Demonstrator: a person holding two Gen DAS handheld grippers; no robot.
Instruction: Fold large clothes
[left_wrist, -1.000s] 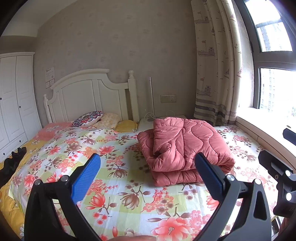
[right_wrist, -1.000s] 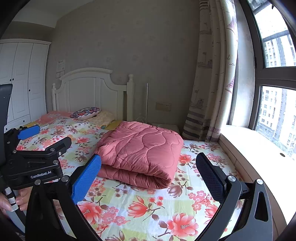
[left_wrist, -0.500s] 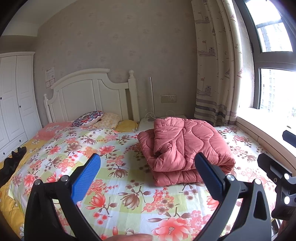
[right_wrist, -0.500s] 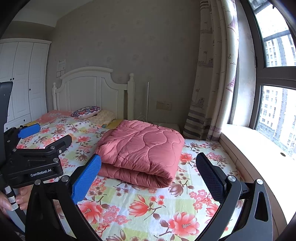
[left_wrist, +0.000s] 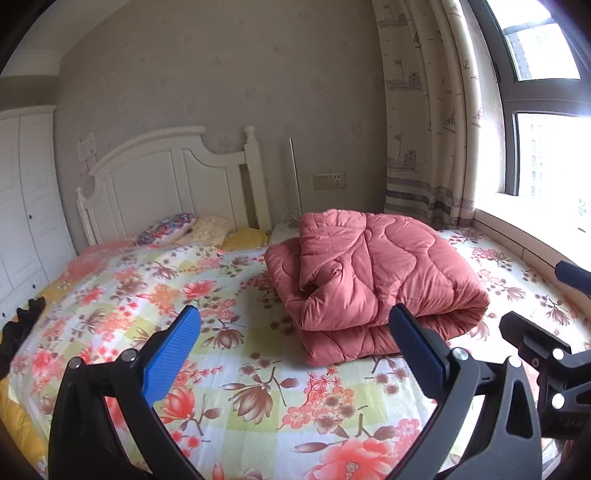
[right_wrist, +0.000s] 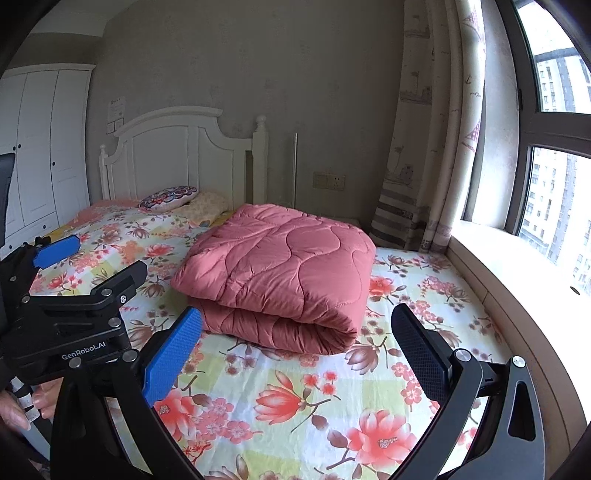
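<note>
A pink quilted duvet (left_wrist: 373, 273) lies folded in a thick bundle on the floral bed sheet (left_wrist: 229, 373); it also shows in the right wrist view (right_wrist: 280, 269). My left gripper (left_wrist: 295, 350) is open and empty, held above the sheet in front of the bundle. My right gripper (right_wrist: 295, 350) is open and empty, also short of the bundle. The left gripper's body (right_wrist: 70, 317) shows at the left of the right wrist view. The right gripper's body (left_wrist: 546, 354) shows at the right of the left wrist view.
Pillows (left_wrist: 166, 229) lie by the white headboard (left_wrist: 166, 177). A white wardrobe (left_wrist: 22, 206) stands at the left. A black garment (left_wrist: 18, 328) lies at the bed's left edge. A curtain (left_wrist: 424, 110), a window (right_wrist: 554, 184) and its sill (right_wrist: 517, 295) run along the right.
Both grippers have shifted slightly; the view of the duvet has drifted a little. Both grippers stay open and empty.
</note>
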